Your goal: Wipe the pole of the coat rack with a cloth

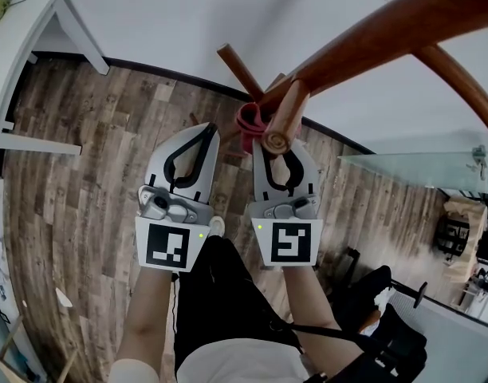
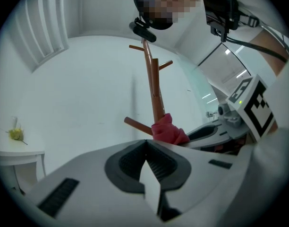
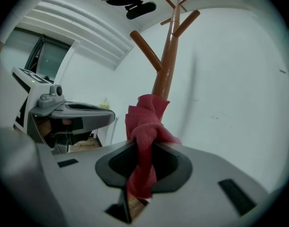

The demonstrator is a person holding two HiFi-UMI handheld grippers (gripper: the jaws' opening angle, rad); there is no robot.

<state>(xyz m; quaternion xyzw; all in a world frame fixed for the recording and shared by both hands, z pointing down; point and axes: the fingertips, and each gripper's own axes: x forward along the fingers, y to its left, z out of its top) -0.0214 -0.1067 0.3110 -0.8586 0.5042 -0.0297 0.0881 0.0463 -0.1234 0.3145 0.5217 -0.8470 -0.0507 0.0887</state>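
Cloth (image 3: 143,119): red; clamped between the right gripper's (image 3: 144,148) jaws; bunched against the coat rack pole (image 3: 165,72).
Left gripper (image 2: 145,144): jaws together, nothing between them; just beside the cloth.
Obscured: in head view a peg (image 1: 285,114) covers the right gripper's tips and most of the cloth.

No words, brand names or numbers can be read anywhere here. The only printed signs are black-and-white square patterns. One marker (image 1: 167,246) sits on the cube of the left gripper (image 1: 210,128), lower left of centre in the head view. A second marker (image 1: 290,244) sits on the cube of the right gripper (image 1: 261,152), just right of it. That second one shows again at the right edge of the left gripper view (image 2: 257,109). They are blocky code patterns, not letters
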